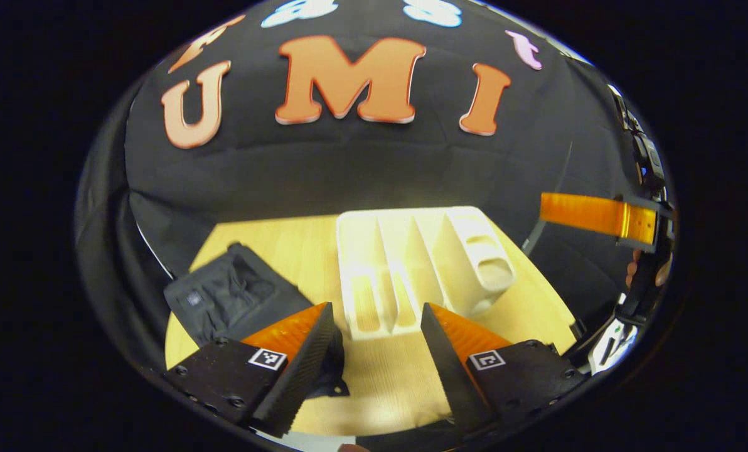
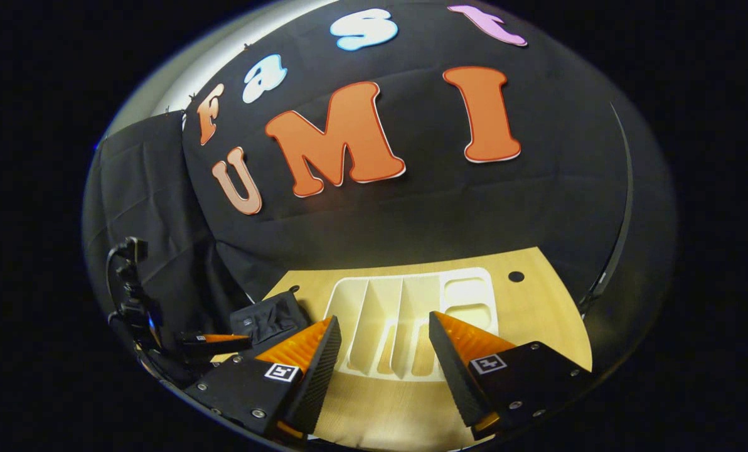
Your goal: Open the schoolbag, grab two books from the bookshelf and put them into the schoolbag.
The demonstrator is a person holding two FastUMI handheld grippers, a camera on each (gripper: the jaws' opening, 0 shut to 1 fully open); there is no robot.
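The black schoolbag [image 1: 229,295] lies flat on the left part of the wooden table [image 1: 386,376]; I cannot tell whether its zip is open. Next to it on the right stands a white bookshelf [image 1: 411,263] with upright dividers, and the slots I can see hold nothing. My left gripper [image 1: 377,314] hovers open before the shelf's front edge, nothing between its fingers. In the right gripper view my right gripper [image 2: 383,320] is open too, above the bookshelf [image 2: 405,307], with the schoolbag [image 2: 267,320] to its left.
An orange finger of the right gripper [image 1: 593,213] and the hand holding it [image 1: 631,270] are high at the right in the left gripper view. The left gripper's orange finger [image 2: 214,339] is low at the left. A small round hole [image 2: 516,276] marks the table's far right corner.
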